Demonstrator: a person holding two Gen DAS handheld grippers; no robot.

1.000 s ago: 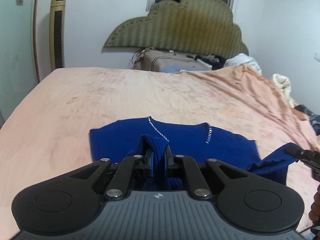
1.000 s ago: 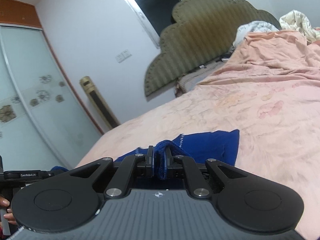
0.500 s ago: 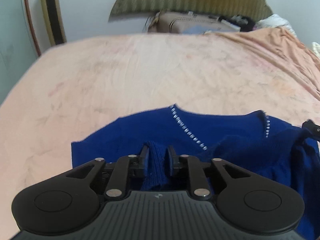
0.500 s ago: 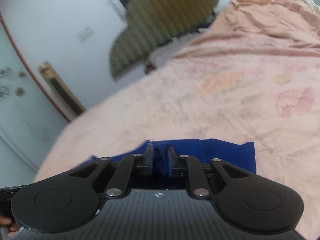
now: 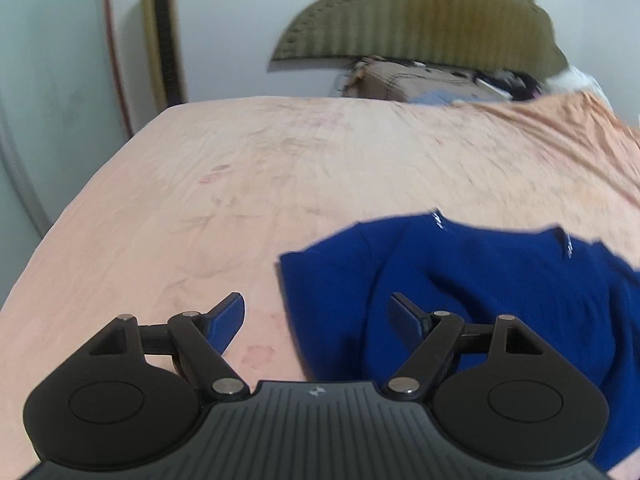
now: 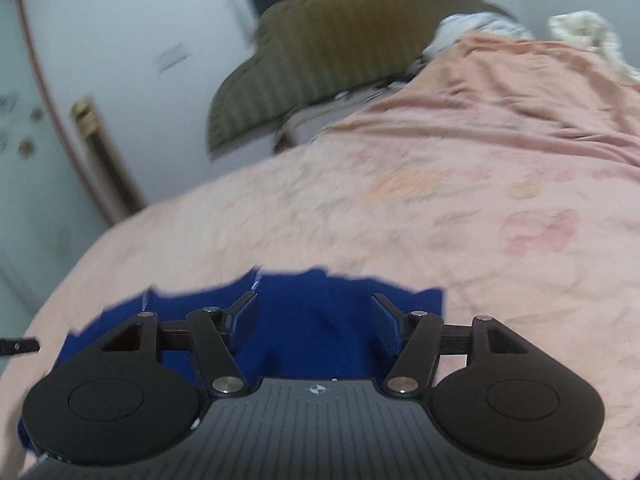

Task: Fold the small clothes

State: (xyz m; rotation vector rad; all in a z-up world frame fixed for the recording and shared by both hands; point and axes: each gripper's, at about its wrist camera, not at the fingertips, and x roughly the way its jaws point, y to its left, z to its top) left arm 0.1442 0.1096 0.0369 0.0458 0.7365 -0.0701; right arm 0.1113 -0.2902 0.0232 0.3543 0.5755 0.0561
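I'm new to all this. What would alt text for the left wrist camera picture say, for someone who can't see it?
An open two-finger gripper hovers low over a bed covered by a pink sheet, holding nothing. A blue sweater lies crumpled on the sheet, ahead and to the right, reaching behind the right finger. A green padded headboard leans against the white wall beyond.
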